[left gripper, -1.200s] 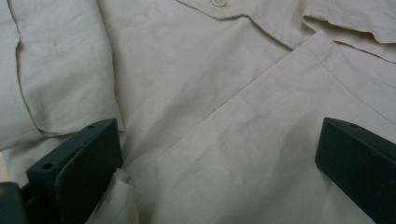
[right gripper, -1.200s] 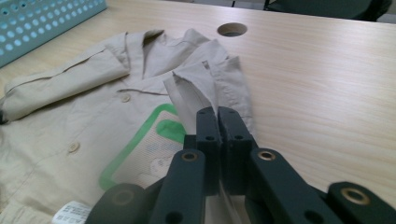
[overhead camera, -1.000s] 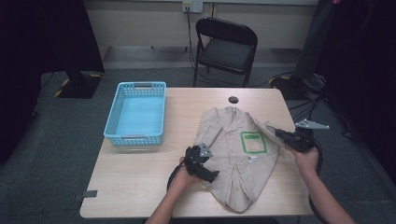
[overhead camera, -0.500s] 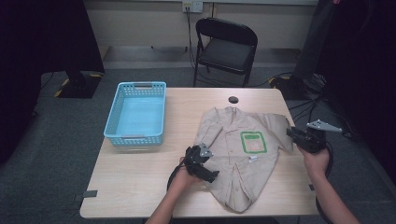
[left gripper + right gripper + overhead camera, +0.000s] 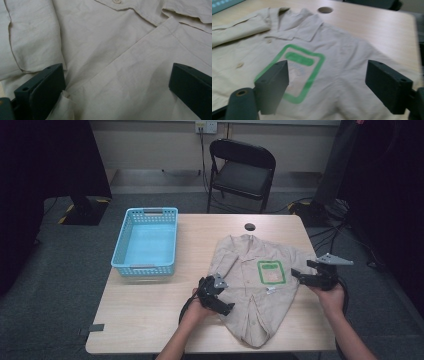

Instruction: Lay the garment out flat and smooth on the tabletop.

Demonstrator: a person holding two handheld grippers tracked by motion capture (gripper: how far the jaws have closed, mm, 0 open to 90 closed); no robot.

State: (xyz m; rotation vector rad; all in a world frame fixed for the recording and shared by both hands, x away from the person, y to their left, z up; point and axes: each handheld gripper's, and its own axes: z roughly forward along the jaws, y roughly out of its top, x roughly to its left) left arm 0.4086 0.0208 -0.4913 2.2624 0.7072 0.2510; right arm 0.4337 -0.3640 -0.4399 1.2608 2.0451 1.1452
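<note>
Beige shirt point(image 5: 252, 285), green-bordered chest label point(image 5: 270, 271) unreadable, both grippers' fingers spread.

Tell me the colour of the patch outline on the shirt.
Green, around the patch on the beige shirt; clearest in the right gripper view.

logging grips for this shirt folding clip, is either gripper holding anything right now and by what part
Nothing is held. The right gripper has just been opening, jaws wide above the beige shirt with nothing between them. The left gripper stands open over the shirt's front.
</note>
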